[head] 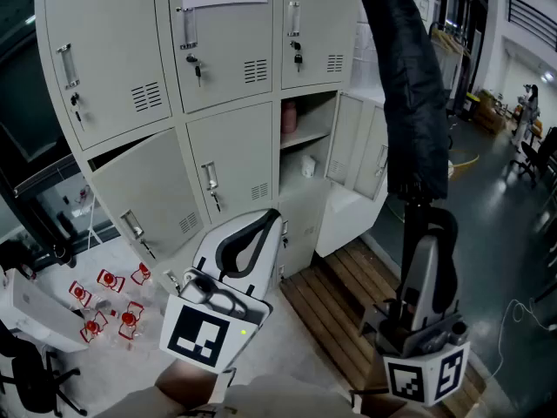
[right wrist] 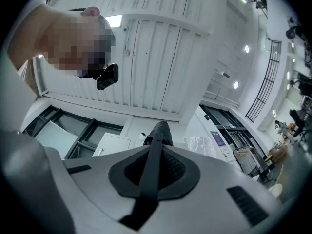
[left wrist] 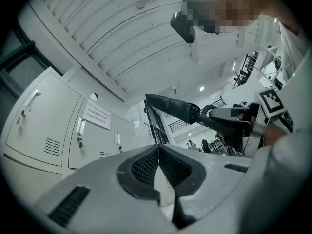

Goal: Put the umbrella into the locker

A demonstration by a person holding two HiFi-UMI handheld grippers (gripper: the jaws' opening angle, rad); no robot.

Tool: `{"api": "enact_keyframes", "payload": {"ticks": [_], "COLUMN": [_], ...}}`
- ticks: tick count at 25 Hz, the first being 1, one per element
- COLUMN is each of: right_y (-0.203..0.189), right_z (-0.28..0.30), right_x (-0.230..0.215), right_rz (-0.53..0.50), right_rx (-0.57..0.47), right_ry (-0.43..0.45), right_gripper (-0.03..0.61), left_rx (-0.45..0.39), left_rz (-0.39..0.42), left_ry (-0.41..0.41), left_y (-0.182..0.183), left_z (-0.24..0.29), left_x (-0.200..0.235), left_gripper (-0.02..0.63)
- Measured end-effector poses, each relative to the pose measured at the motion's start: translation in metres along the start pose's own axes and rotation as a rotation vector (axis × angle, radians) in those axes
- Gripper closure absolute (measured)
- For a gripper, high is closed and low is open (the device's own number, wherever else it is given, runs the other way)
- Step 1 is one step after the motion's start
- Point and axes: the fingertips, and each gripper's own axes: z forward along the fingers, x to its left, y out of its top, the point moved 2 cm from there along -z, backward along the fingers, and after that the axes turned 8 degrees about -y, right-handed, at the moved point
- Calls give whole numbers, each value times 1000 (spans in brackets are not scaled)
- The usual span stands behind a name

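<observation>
A black folded umbrella (head: 402,85) stands upright at the right of the head view, in front of the grey lockers (head: 218,68). My right gripper (head: 428,212) is shut on its lower end, below the canopy. In the right gripper view the umbrella (right wrist: 160,132) runs as a dark shaft straight between the jaws of the right gripper (right wrist: 157,145). My left gripper (head: 271,216) points at the lockers from lower down, shut with nothing in it. In the left gripper view its tips (left wrist: 158,147) meet, and the umbrella (left wrist: 173,107) shows beyond them, held by the other gripper.
One middle locker compartment (head: 306,138) is open, its door (head: 348,151) swung out to the right; a pink thing (head: 289,117) and a white thing (head: 308,166) sit inside. A wooden pallet (head: 348,294) lies on the floor below. Red-and-white items (head: 109,299) lie at left.
</observation>
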Motion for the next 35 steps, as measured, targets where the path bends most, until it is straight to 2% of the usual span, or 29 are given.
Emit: {"api": "enact_keyframes", "payload": {"ticks": [10,21,35], "right_y": [1,-18,-49], "right_z": [-4,-4,-6], "right_x": [-14,-40,-87], "right_rz": [8,0,-1], "right_rx": [19,89,202], "right_ry": [-3,-15,7], "right_gripper": [565,566,565], "left_rx": [5,41,114], "left_rz": [9,8,32], "left_ry": [-9,-20,23], "left_y": [-2,-16,-50], "left_z": [11,31,57], "left_x": [-12,-28,-50], "left_gripper": [604,604,604]}}
